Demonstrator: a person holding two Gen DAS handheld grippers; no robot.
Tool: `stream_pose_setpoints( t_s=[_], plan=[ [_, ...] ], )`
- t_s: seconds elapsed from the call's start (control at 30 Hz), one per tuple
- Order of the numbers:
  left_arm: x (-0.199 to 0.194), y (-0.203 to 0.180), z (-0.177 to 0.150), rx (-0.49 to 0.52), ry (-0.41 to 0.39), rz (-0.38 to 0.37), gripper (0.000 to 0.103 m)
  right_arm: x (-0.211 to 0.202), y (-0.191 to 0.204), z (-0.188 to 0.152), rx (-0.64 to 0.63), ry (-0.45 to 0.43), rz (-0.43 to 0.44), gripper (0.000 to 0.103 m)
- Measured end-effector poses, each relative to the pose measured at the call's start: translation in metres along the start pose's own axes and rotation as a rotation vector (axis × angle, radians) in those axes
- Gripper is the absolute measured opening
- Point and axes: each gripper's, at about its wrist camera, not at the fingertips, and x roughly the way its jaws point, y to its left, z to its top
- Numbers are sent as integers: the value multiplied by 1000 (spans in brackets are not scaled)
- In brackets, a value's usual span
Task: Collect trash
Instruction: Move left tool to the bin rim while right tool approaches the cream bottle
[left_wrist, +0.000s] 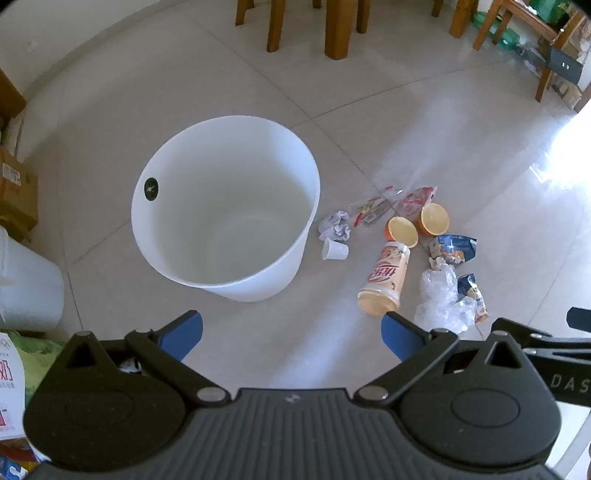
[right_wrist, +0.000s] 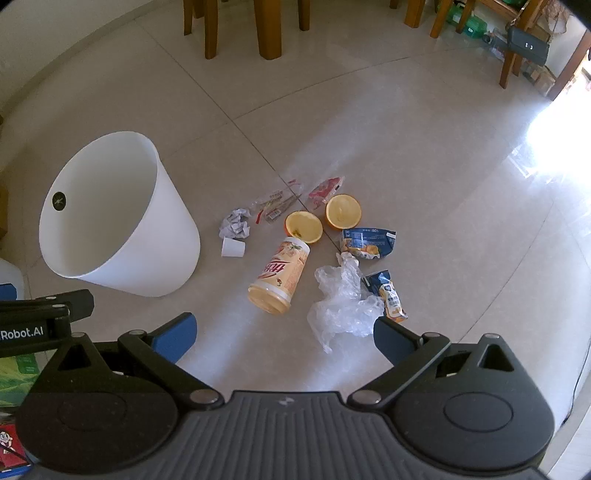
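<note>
An empty white bin (left_wrist: 225, 206) (right_wrist: 118, 218) stands on the tiled floor. Right of it lies scattered trash: crumpled paper (left_wrist: 334, 225) (right_wrist: 234, 223), a small white cup (left_wrist: 334, 251) (right_wrist: 232, 247), a yellow drink bottle on its side (left_wrist: 384, 277) (right_wrist: 280, 278), two orange halves (left_wrist: 402, 230) (right_wrist: 341, 210), clear plastic film (left_wrist: 441, 295) (right_wrist: 341, 302), blue wrappers (left_wrist: 456, 249) (right_wrist: 367, 240) and clear and red wrappers (left_wrist: 391, 205) (right_wrist: 291, 201). My left gripper (left_wrist: 291, 338) hovers open above the floor just short of the bin. My right gripper (right_wrist: 282, 336) is open above the bottle and film, holding nothing.
Wooden chair and table legs (left_wrist: 336, 29) (right_wrist: 269, 26) stand at the far side. Cardboard boxes (left_wrist: 16, 184) and a white container (left_wrist: 26, 284) sit at the left. A low wooden shelf (left_wrist: 546, 44) is at the far right. Sun glare (right_wrist: 546, 125) falls on the right floor.
</note>
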Motion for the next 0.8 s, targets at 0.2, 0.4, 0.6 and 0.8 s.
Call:
stream_pose_setpoints(
  t_s=[0.2,0.4,0.6,0.8],
  plan=[
    [1,-7,1,19,-2,4,102,2,-1,0,4,1,4,103],
    [1,-5,-2,27,-16,1,102,2,-2,0,4,1,4,103],
    [2,1,0,20,-50,-14,102,4,-2,1,2,6,5,103],
    [9,9,7,2,-51,-35,102,10,0,4,-7,17,6,103]
  ],
)
